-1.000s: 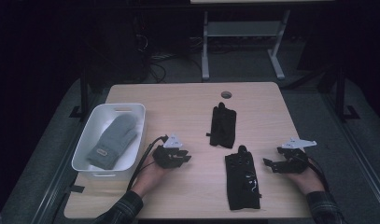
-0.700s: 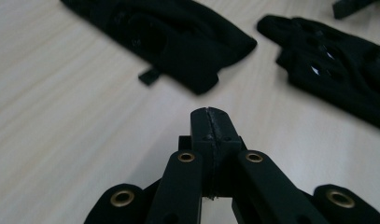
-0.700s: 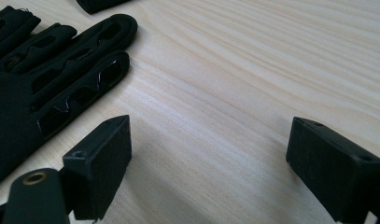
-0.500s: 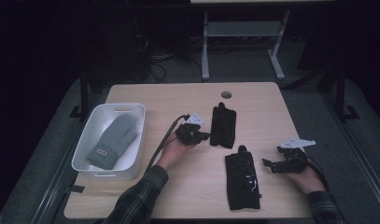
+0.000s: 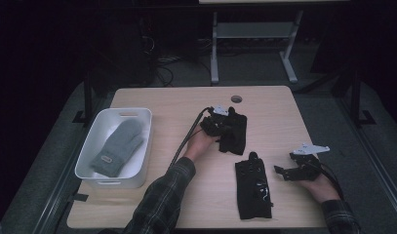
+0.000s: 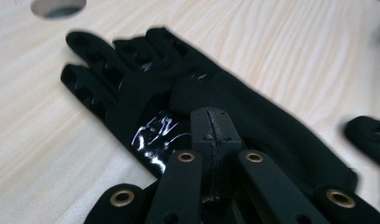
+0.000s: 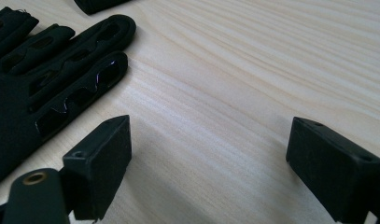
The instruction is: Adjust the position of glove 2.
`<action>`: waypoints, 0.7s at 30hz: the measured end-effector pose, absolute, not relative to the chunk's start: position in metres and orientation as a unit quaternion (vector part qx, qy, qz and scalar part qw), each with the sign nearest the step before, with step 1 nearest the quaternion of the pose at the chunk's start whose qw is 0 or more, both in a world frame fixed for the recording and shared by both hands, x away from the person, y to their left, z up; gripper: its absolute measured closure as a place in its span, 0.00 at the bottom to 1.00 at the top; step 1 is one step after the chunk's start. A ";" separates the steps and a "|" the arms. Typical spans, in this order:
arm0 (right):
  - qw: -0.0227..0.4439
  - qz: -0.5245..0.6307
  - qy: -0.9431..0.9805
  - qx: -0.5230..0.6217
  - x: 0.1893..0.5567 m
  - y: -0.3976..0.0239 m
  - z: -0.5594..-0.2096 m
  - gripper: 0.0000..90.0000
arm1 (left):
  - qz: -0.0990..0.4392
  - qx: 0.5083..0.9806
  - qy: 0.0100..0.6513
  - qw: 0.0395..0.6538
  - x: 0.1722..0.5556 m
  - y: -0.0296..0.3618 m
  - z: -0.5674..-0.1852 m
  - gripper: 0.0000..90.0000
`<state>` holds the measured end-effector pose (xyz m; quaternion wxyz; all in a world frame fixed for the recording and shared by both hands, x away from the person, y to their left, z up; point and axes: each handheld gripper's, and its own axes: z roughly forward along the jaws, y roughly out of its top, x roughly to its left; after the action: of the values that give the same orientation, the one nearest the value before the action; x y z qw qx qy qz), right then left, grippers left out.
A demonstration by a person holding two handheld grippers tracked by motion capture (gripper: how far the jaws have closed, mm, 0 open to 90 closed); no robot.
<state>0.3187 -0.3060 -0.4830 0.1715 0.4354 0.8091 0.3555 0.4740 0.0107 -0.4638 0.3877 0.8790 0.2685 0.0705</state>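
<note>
The table (image 5: 157, 97) is light wood with a round hole (image 5: 236, 99) near its far edge. The room around it is dark, with a grey floor. A white bin (image 5: 137, 146) on the left holds a grey mitten (image 5: 115, 146).

The left gripper (image 5: 224, 121) sits on the far black glove (image 5: 237, 134), jaws closed together. Its own view shows shiny patches on the glove's palm.

The right gripper (image 5: 283, 171) rests jaws wide apart, holding nothing, beside the near black glove (image 5: 253, 187).
</note>
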 end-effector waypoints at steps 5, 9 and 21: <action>0.171 0.355 0.809 0.436 0.319 -0.306 -0.483 0.16 | 0.058 0.876 0.280 0.388 0.475 0.016 -0.472 0.99; 0.171 0.355 0.809 0.436 0.319 -0.306 -0.483 0.16 | 0.063 0.876 0.283 0.384 0.468 0.021 -0.470 0.99; 0.171 0.354 0.809 0.437 0.319 -0.306 -0.483 0.16 | 0.046 0.874 0.287 0.389 0.426 0.063 -0.470 0.99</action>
<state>0.3192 -0.3059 -0.4829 0.1710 0.4371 0.8090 0.3540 0.4258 0.0633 -0.4704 0.3890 0.8741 0.2872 0.0458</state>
